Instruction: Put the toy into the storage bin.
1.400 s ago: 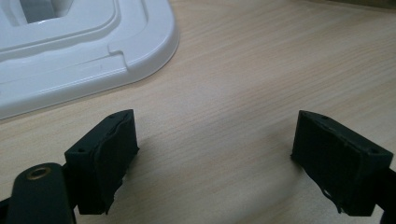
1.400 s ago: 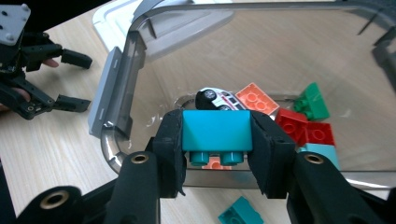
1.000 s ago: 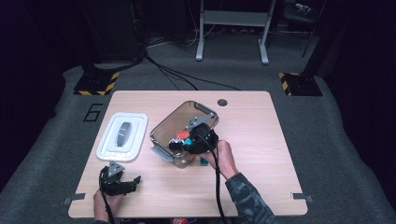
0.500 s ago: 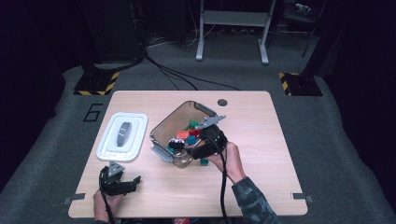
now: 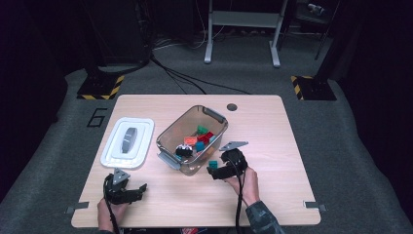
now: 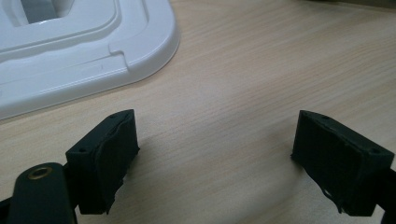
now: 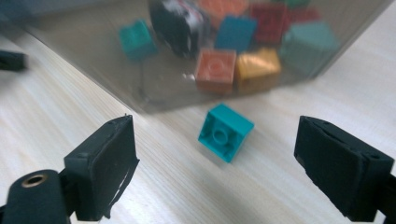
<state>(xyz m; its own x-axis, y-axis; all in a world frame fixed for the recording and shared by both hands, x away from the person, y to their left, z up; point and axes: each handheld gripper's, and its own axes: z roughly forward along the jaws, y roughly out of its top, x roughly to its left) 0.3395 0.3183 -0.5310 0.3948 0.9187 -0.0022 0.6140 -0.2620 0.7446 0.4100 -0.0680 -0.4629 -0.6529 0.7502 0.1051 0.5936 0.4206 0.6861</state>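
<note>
We see a small teal plastic building brick (image 7: 225,131) lying on the pale wooden table (image 5: 272,141), just beside the clear plastic bin (image 5: 170,141) of coloured bricks. Our right gripper (image 5: 218,171) has just been opening, its jaws wide, the brick ahead between them, untouched. Our left gripper (image 5: 131,192) rests open near the white plastic lid (image 6: 93,56)

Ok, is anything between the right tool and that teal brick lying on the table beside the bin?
Nothing visible. The teal brick lies on bare table ahead of the right tool, whose jaws have just been opening with nothing between them. The clear bin stands just behind the brick, not in the path.
</note>
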